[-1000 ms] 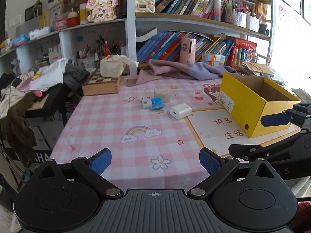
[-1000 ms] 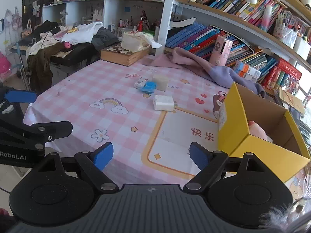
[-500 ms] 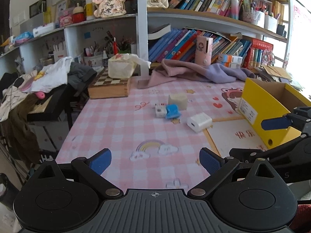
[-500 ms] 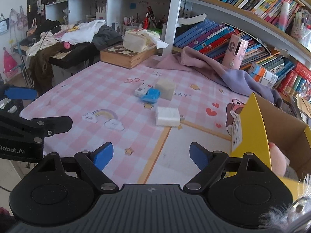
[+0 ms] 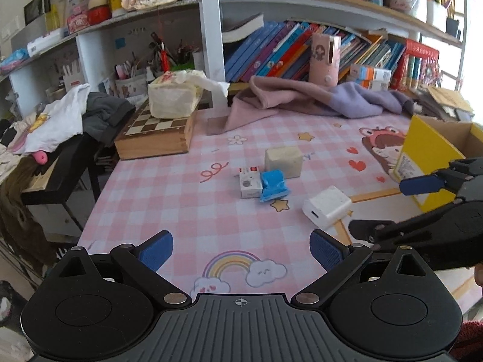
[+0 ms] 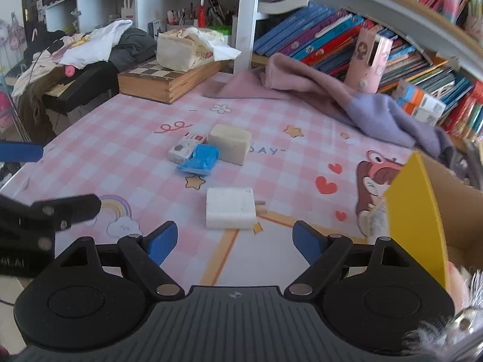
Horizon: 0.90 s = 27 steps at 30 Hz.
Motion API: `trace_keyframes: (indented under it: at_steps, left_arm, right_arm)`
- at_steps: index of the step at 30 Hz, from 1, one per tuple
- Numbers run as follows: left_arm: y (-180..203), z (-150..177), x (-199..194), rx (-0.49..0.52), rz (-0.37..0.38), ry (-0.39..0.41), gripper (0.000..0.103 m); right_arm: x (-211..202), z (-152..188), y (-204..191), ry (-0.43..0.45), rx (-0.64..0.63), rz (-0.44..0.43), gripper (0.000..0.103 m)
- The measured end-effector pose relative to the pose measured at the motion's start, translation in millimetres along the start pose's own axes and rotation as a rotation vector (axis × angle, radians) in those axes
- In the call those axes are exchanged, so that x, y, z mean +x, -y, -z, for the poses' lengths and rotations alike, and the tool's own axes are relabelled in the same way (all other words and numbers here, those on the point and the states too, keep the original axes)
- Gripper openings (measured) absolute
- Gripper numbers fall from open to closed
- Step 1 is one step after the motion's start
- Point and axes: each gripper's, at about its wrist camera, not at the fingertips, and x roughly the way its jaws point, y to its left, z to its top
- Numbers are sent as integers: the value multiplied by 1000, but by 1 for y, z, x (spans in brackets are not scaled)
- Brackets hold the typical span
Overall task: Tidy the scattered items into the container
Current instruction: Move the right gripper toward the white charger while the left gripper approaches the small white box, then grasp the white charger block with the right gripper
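On the pink checked tablecloth lie a white charger [image 6: 230,208] [image 5: 327,207], a blue packet [image 6: 199,159] [image 5: 273,185], a small white box [image 6: 187,147] [image 5: 250,183] and a cream block [image 6: 230,144] [image 5: 283,158]. The yellow cardboard box [image 6: 416,211] [image 5: 428,154] stands at the right with a pink soft thing inside. My right gripper [image 6: 235,239] is open, just short of the charger. My left gripper [image 5: 241,249] is open over the rainbow print, nothing between its fingers.
A wooden chessboard box [image 5: 157,134] with a tissue pack on it sits at the back left. A pink and lilac cloth [image 5: 317,99] lies along the back by the bookshelf. A pink holder [image 6: 366,60] stands behind it. Clothes are piled on a side table [image 5: 60,178] at left.
Both grippers have moved forward over the table toward the scattered items, which now look larger and nearer. Both stay open. The items have not shifted.
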Motion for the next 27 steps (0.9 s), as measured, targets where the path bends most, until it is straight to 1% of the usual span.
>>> trace_keyframes:
  at_steps: [9,16,19,22,23,24,25,26,27]
  left_arm:
    - [-5,-19,26,24,-41,-40,99]
    - [-16,-29,46,3,-63,-75,99]
    - [-21,-33,55,-4,-63,-86,99]
    - [-26,-39,65,-20,-32,-92,99]
    - [-27,-42,69,-31,-17,-94,99]
    - [-29,-44,73,-43,-4,-93,99]
    - [-30,-47,77,-56,5,-91,98]
    - [-31,-49,82,-65,13,-90,98]
    - [-31,-51,88,-71,18,-92,98]
  right_arm:
    - [52,-19,10,-68,56,-48,84]
    - [83,-24,14,-138,83,-72,84]
    - [92,-26,15,-152,76,-76,83]
    - [96,-25,20,-173,98,-95,79]
    - [96,-25,22,-170,103,-101,76]
    - [95,-25,23,-168,103,-102,70]
    - [95,-26,23,-165,101,-99,66]
    - [94,-26,24,-165,98,-97,64]
    - [94,-25,25,-166,97,-105,64]
